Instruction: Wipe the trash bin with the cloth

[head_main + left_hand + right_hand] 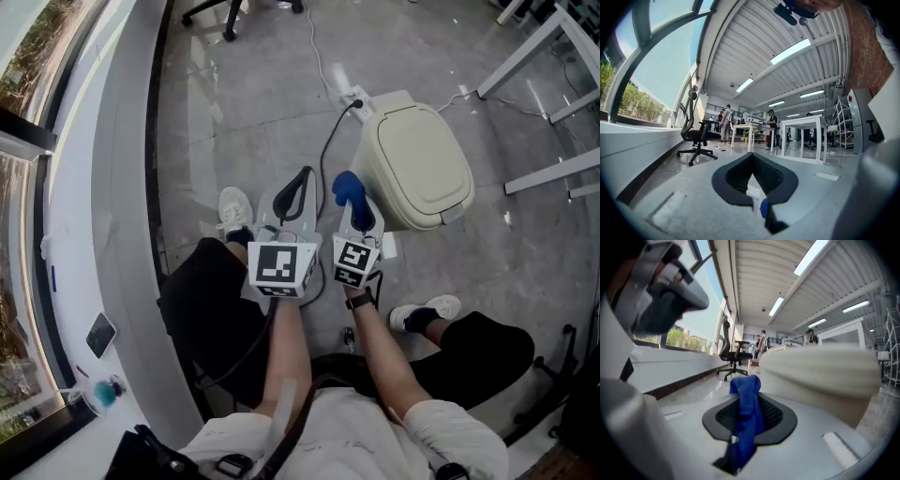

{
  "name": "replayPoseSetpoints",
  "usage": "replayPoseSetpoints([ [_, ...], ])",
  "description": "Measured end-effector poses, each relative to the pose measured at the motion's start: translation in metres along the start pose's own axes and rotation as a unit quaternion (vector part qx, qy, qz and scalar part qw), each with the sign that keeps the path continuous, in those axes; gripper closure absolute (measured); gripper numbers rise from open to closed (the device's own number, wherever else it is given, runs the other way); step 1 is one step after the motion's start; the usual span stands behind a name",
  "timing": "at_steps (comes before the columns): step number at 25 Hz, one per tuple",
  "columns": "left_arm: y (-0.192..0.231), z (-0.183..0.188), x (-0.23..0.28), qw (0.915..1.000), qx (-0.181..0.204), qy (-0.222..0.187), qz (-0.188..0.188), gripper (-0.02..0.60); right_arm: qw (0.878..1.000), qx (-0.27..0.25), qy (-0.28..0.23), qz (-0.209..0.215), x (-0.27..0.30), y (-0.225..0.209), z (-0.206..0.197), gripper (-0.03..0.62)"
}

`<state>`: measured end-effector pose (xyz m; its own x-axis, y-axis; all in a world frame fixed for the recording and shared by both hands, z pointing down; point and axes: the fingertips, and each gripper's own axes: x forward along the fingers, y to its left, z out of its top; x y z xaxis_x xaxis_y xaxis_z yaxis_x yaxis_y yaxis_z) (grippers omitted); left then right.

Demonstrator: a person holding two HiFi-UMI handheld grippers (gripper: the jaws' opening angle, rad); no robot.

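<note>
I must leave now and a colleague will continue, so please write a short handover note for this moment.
Left gripper: fingers shut, holding nothing.
Right gripper: shut on the blue cloth, which sticks out past the fingertips.
Trash bin: on the floor, lid closed, close to the right of the cloth; I cannot tell if they touch.
Done: the cloth is in the gripper.
Left: wipe the bin.
</note>
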<state>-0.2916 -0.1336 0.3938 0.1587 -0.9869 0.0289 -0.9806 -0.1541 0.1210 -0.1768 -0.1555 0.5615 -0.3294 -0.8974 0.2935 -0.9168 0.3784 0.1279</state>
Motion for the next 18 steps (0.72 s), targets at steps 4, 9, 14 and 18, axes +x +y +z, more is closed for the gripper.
replayPoseSetpoints([
  [4,-0.017,0.014,-0.012,0.9998,0.004,-0.021,0.002,0.584,0.994,-0.012,-0.103,-0.017,-0.04,-0.021,0.096,0.531],
  [9,-0.038,0.02,-0.021,0.9995,0.009,-0.029,-0.001,0.584,0.989,-0.049,-0.13,-0.054,-0.051,-0.041,0.122,0.53],
  [14,-0.048,0.014,-0.027,0.9996,0.009,-0.025,0.003,0.584,0.995,-0.081,-0.043,-0.048,-0.026,-0.025,0.05,0.53],
  [18,-0.043,0.004,-0.031,0.9997,0.016,-0.012,0.014,0.584,0.995,-0.085,0.039,-0.035,0.001,-0.02,-0.042,0.53],
])
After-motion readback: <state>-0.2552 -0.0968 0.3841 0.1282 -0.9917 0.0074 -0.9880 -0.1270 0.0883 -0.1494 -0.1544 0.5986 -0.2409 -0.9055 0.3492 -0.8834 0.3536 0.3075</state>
